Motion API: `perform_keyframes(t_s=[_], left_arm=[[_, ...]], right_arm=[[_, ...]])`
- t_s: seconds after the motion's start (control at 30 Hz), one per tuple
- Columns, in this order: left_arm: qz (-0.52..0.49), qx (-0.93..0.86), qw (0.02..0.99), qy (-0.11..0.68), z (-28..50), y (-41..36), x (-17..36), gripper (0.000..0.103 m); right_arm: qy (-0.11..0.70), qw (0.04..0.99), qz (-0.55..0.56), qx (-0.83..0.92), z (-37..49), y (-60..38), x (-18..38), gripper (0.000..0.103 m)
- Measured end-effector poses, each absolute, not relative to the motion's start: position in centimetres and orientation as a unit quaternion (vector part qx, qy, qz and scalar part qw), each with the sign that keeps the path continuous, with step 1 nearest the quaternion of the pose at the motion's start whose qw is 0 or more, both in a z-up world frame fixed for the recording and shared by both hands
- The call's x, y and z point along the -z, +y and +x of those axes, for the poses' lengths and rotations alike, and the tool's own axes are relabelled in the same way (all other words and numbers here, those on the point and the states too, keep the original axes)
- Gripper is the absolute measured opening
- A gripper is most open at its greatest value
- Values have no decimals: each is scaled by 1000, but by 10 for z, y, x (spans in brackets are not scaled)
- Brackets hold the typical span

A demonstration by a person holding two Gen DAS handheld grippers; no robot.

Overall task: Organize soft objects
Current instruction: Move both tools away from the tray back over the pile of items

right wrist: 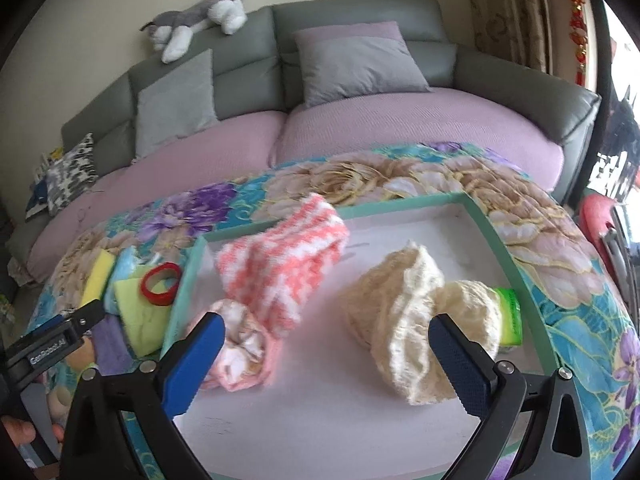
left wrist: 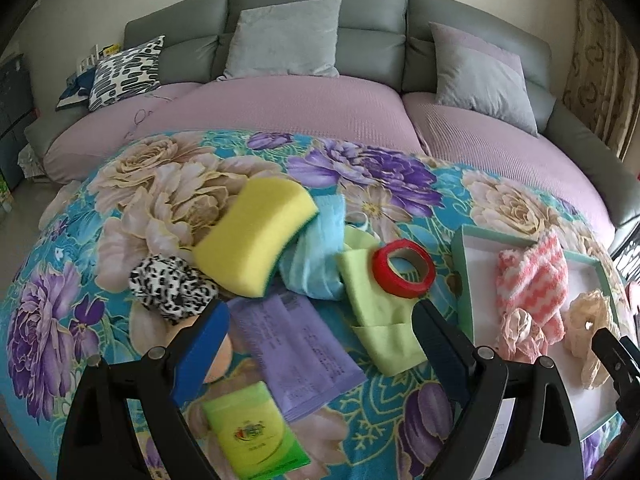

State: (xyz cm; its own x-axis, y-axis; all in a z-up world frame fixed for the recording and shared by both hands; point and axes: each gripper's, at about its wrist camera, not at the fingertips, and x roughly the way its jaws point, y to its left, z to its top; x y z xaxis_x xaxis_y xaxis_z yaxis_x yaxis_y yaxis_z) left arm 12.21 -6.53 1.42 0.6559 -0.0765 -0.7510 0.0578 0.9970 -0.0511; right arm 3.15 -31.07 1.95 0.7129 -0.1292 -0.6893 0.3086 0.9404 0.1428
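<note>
Floral blanket (left wrist: 360,184) covers my desk before a grey sofa (left wrist: 368,32). "GenRobot.AI" marks my left gripper (right wrist: 86,312); its jaws gape wide, holding nothing, as do my right gripper's (right wrist: 324,336). One mint-rimmed tray (right wrist: 400,202) holds three soft items; one yellow sponge (left wrist: 256,236) lies outside.

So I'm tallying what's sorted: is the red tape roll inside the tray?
No, the red tape roll rests on the green cloth, outside the tray.

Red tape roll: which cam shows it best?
Left wrist. The red tape roll sits large and central there, lying on the green cloth, core hole visible. The right wrist view shows it small at the left, beside the tray.
</note>
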Motion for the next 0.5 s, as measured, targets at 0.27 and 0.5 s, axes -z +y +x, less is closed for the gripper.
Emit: perform_keyframes(t_s=[0.27, 0.5], left_arm=[[-20, 34, 911, 411, 117, -41, -22, 93], [-37, 24, 913, 407, 112, -8, -30, 93]], right_arm=[[352, 925, 107, 93, 36, -281, -26, 103], [344, 933, 102, 31, 43, -243, -32, 103]])
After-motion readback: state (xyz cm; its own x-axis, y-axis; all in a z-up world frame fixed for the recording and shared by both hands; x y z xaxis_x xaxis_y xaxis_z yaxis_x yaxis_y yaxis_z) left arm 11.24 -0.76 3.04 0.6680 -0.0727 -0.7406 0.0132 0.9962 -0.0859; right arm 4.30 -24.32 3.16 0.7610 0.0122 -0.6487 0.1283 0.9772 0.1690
